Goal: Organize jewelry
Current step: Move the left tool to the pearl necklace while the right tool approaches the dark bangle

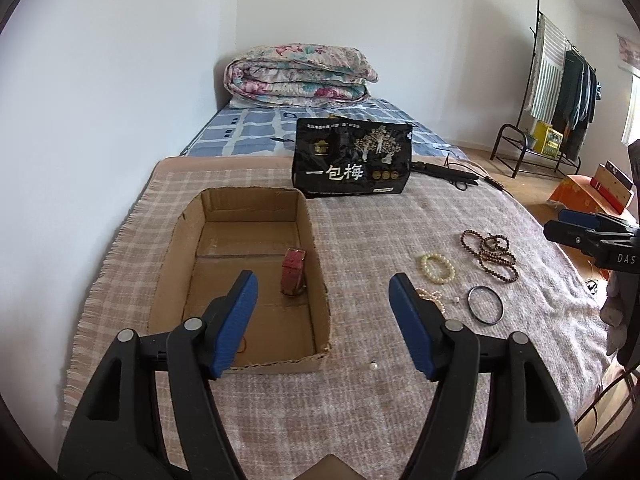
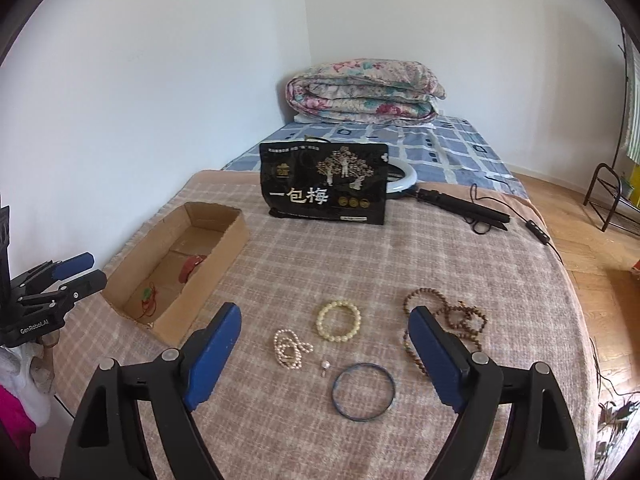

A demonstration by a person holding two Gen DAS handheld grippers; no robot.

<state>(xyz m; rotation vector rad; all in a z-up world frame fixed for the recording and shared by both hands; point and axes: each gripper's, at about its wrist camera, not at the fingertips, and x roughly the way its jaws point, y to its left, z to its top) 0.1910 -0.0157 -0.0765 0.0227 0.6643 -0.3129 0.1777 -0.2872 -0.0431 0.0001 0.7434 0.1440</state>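
The left claw point(image 1: 324, 320) hangs level with its blue-padded fingers point(image 1: 240, 316) spread wide and nothing between them. The right claw point(image 2: 326, 356) is likewise spread wide and bare, its fingers point(image 2: 432, 356) tilted slightly downward. The two are well apart.

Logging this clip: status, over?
Both grippers, left and right, open, empty. Red watch in cardboard box; bracelets outside. Nothing blocking.

Home bedroom — bed point(image 1: 256, 136) with folded quilt point(image 1: 298, 74), clothes rack point(image 1: 560, 96) by the wall.
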